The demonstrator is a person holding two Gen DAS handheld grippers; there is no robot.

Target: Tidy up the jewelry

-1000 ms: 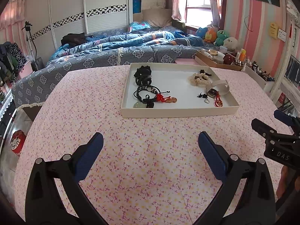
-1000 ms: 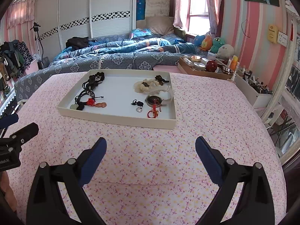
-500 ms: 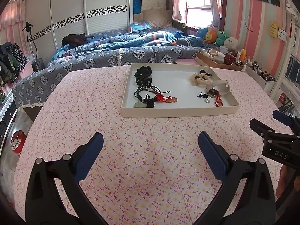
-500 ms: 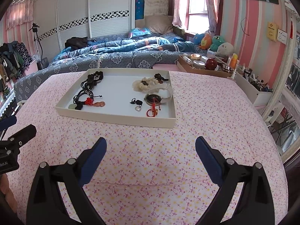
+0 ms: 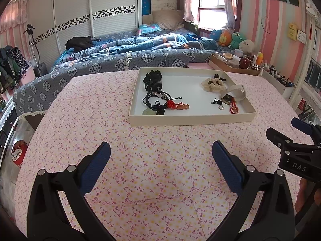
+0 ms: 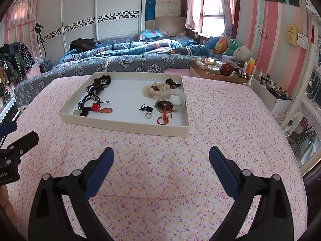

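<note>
A shallow white tray (image 5: 190, 120) (image 6: 124, 125) sits on the pink flowered tablecloth. It holds black cord bracelets (image 5: 153, 86) (image 6: 96, 89), a red-knot pendant (image 5: 176, 105) (image 6: 101, 109), a cream scrunchie (image 5: 212, 84) (image 6: 154, 89), a white band (image 5: 238, 92) (image 6: 180, 100) and small charms (image 5: 220, 106) (image 6: 148, 114). My left gripper (image 5: 160, 152) is open and empty, well short of the tray. My right gripper (image 6: 161, 156) is open and empty, also short of the tray. The right gripper shows at the right edge of the left wrist view (image 5: 297, 152).
A bed with blue bedding (image 5: 130, 56) lies behind the table. A wooden tray of cosmetics (image 6: 218, 70) and a white organizer box (image 6: 268, 98) stand at the back right. Plush toys (image 6: 230, 46) sit by the window.
Both grippers have stayed open and nearly still. The views have shifted only slightly; nothing in the tray has moved.
</note>
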